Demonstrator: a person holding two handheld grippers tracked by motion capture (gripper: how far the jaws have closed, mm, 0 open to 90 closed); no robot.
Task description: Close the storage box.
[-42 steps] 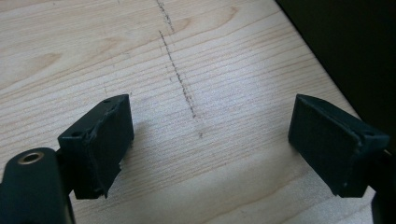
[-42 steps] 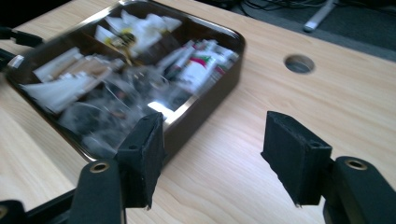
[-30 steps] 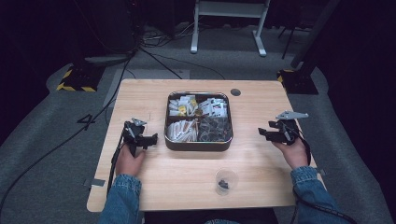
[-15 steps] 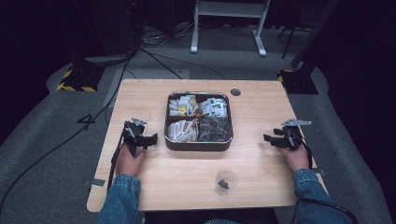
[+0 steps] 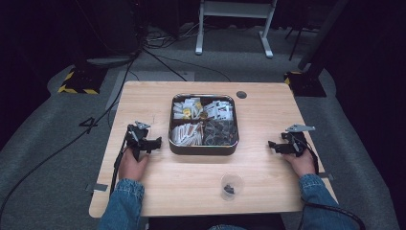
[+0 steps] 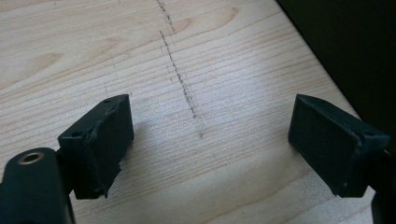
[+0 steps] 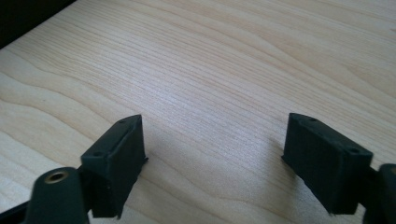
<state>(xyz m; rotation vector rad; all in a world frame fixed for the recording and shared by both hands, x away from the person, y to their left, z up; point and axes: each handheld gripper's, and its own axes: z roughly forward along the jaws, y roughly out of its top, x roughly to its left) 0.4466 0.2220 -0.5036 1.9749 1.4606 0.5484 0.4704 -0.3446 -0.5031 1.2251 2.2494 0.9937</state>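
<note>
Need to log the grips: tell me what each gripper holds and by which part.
Nothing is held. The left gripper and the right gripper both stand open over the bare wooden table, nothing between their fingers.

Matt wooden table (image 5: 268, 120) (glossy metal tin (image 5: 203, 148))

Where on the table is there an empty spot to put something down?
Bare wood lies on the table left of the metal tray, beyond the left gripper, and right of the tray up to the right gripper. The near left corner is free too. It is crowded in the tray, and the small cup takes the near middle.
</note>
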